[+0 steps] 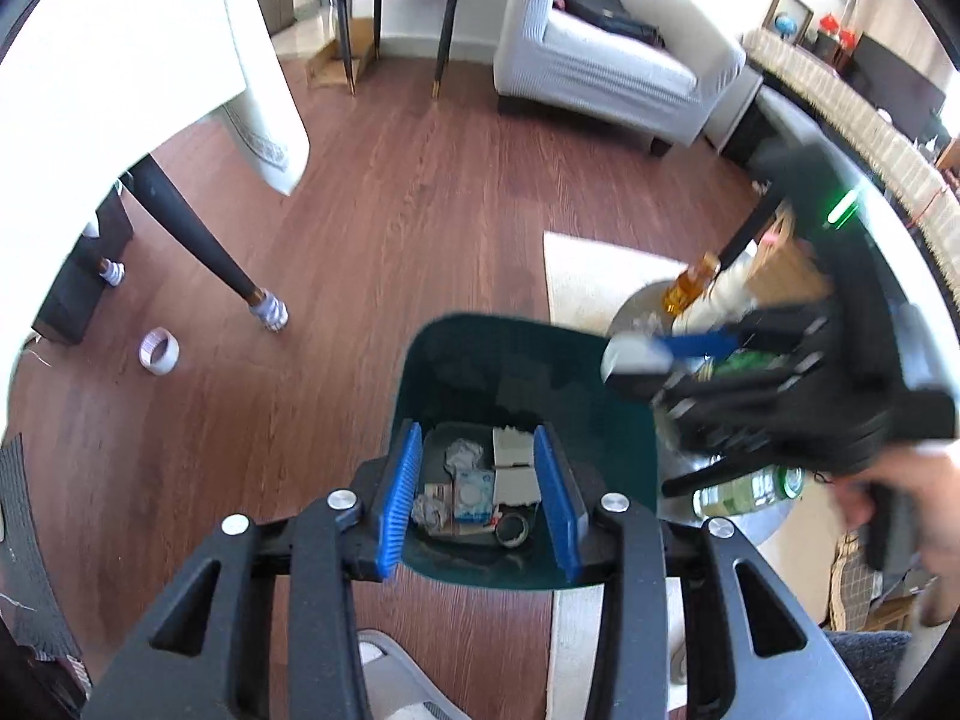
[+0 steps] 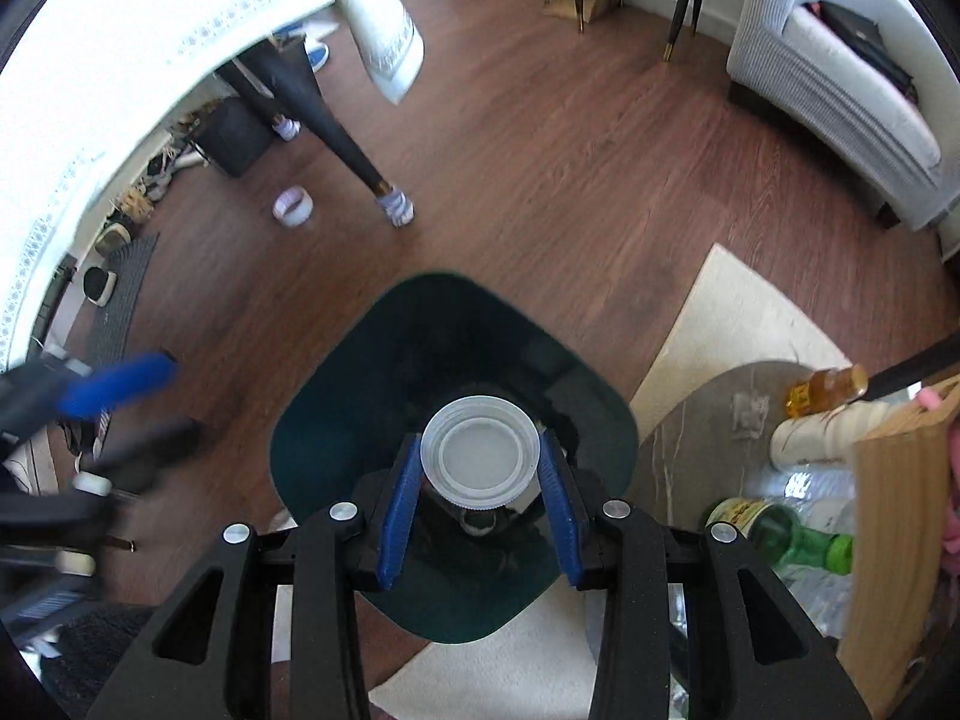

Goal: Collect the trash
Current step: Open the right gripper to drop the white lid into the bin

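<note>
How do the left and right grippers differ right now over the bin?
The right gripper grips a white plastic lid between its blue pads; the left gripper is open with nothing between its pads. Through the left, the trash in the green bin shows; the lid blocks that view through the right. Both hover above the bin.

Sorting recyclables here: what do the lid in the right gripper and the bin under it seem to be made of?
The lid looks like translucent, matte plastic: milky white, with moulded rings and a ribbed edge. The bin seems to be dark green plastic with a smooth, slightly glossy wall, though metal cannot be ruled out.
</note>
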A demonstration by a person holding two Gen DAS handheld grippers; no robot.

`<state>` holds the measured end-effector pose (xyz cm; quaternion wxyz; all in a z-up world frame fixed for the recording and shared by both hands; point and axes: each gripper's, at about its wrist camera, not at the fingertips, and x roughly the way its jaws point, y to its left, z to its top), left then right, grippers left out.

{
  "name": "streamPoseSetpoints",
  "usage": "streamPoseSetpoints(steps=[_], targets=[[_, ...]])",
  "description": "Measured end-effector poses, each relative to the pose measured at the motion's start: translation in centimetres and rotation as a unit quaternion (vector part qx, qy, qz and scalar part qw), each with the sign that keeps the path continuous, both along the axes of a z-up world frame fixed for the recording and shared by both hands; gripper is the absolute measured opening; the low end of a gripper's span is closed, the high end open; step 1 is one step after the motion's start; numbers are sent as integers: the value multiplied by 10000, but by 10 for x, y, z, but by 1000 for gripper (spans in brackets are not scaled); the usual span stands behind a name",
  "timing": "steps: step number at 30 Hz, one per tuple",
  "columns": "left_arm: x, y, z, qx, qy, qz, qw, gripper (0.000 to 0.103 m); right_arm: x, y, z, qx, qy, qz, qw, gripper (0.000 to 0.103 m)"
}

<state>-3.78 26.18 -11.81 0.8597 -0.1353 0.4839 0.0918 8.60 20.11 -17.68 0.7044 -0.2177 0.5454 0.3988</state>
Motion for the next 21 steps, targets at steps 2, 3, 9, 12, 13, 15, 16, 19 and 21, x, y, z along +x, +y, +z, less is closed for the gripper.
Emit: streamPoseSetpoints(steps=[2, 3, 9, 12, 13, 15, 16, 19, 21], targets=[[-2, 1, 12, 15, -138, 35, 9999, 40, -2, 4, -11, -99, 46, 24, 9999, 40], [-3, 1, 21, 40, -225, 51, 9997, 40, -3, 6, -16, -143, 60, 35, 9999, 40], [-9, -6, 60, 25, -724, 57, 9974, 37, -13, 16, -58, -474, 301, 146, 9983, 40], [-11, -13, 73, 43, -872, 2, 9962, 37, -19, 22, -76, -561, 349, 225, 9976, 40], [-12, -16, 76, 68, -906, -20, 9959, 37, -20, 23, -82, -615, 358, 235, 9972, 40], [-13, -21, 83, 134, -972, -65, 9952, 37, -22, 26, -91, -663, 355, 245, 9969, 40], [-14, -21, 88, 177, -1014, -78, 9947, 37, -23, 27, -96, -671, 385, 263, 9967, 40], [-20, -24, 99, 245, -1155, -49, 9930, 37, -23, 27, -109, -726, 419, 301, 9960, 40], [-22, -27, 106, 244, -1242, -18, 9919, 37, -24, 26, -117, -791, 455, 291, 9954, 40]])
